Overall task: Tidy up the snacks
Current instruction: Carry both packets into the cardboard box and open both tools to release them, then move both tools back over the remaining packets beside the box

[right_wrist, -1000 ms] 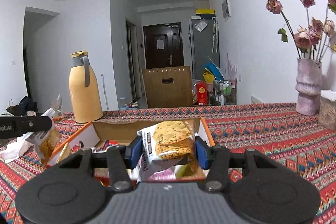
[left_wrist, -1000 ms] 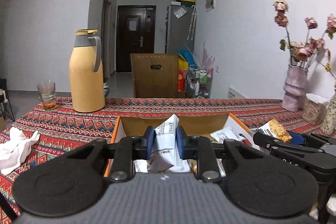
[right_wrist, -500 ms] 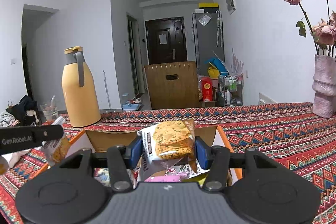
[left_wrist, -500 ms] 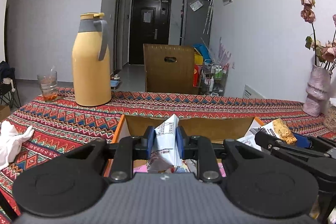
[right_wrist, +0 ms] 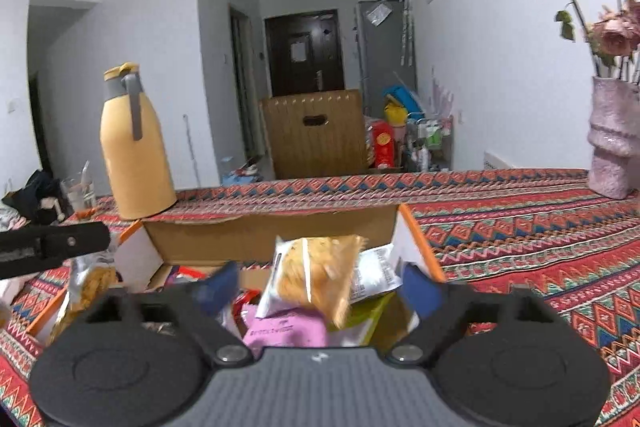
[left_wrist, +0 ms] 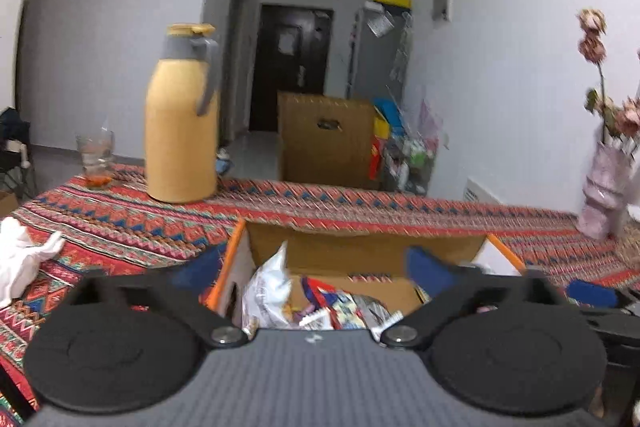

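Note:
An open cardboard box with orange edges sits on the patterned tablecloth and holds several snack packets. My left gripper is open over the box; a white snack packet lies free between its blue fingers, in the box. My right gripper is open too; a clear packet with a yellow biscuit is loose between its fingers, above a pink packet in the box. The left gripper's black finger shows at the left of the right wrist view.
A tall yellow thermos and a drinking glass stand behind the box at the left. A pink vase with dried flowers stands at the right. A white cloth lies at the left. A wooden chair is beyond the table.
Both grippers have opened and let go of their packets, which now drop into the box. Both views have moved closer over the box.

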Demonstrator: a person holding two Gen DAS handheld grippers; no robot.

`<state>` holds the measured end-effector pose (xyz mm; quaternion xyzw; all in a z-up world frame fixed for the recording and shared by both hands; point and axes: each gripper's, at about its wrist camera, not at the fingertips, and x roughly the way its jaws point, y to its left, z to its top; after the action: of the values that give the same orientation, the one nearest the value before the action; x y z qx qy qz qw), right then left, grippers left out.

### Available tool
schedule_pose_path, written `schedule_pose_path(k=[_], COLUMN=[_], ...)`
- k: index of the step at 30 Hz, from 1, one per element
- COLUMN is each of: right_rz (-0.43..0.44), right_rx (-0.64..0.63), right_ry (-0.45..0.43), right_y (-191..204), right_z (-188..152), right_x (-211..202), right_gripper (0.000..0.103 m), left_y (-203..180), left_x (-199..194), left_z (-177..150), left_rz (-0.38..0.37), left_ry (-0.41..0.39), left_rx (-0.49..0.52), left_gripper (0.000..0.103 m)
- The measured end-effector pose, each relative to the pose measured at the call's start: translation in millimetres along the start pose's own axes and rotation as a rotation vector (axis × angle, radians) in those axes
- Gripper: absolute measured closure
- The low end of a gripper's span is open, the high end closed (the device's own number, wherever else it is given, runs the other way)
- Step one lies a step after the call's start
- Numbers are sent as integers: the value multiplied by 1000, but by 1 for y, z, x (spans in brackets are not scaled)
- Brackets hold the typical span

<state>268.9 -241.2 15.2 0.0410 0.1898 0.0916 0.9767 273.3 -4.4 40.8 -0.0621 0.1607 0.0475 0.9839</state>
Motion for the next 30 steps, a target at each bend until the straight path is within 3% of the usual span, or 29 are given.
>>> schedule_pose_path(k=[18, 30], right_rz=[-10, 1], right_rx=[15, -11], right_ry=[-19, -103], right_y=[-3, 1], right_z=[2, 16], right_x=[-6, -48], right_gripper=[0, 0], left_y=[-2, 8], left_x=[-15, -48], left_z=[4, 11], left_rz=[3, -2], left_ry=[-17, -14], left_rx=[-11, -24], left_gripper=[0, 0])
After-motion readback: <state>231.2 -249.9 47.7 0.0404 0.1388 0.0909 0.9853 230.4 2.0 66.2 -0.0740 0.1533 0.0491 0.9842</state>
